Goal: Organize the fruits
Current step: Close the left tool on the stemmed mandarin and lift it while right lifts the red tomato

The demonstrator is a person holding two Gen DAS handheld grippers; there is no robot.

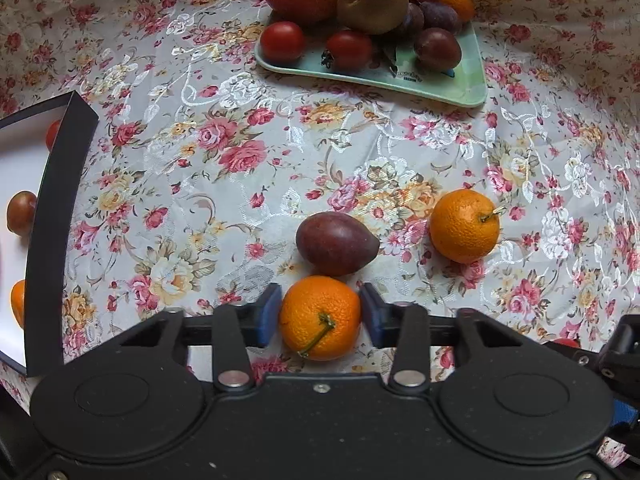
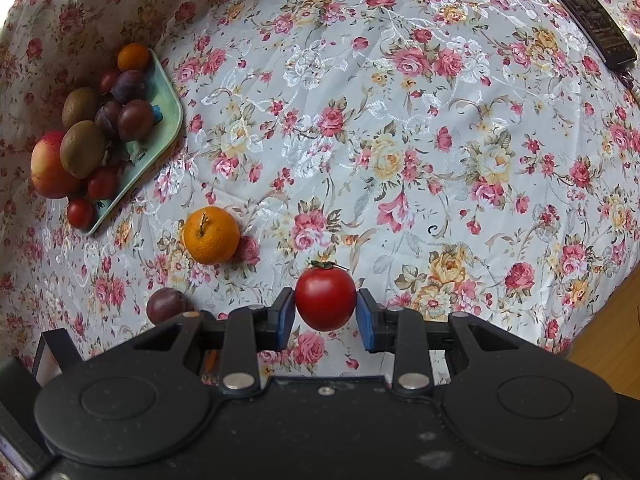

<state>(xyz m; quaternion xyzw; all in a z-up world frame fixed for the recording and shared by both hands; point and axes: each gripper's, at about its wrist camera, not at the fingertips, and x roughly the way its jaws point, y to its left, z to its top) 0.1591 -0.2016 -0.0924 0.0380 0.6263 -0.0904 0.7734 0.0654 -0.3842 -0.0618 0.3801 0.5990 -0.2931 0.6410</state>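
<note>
- The left gripper (image 1: 320, 316) held a stemmed orange (image 1: 320, 318) between its blue pads (image 1: 269, 314), jaws closed on the fruit's sides.
- At 12 o'clock from that orange, just beside it, a purple passion fruit (image 1: 336, 243) lay on the floral tablecloth (image 1: 224, 168).
- At 2 o'clock a second orange (image 1: 465, 225) sat apart on the cloth.
- Farther off at 12 o'clock a green tray (image 1: 460, 88) carried tomatoes, kiwis, plums, an apple and a small orange.
- At 9 o'clock a dark-walled white box (image 1: 60, 216) held a few fruits.
- The right gripper (image 2: 325, 310) clamped a red tomato (image 2: 325, 298), jaws shut on it above the cloth.
- A dark remote control (image 2: 580, 12) lay at 1 o'clock in the right wrist view.
</note>
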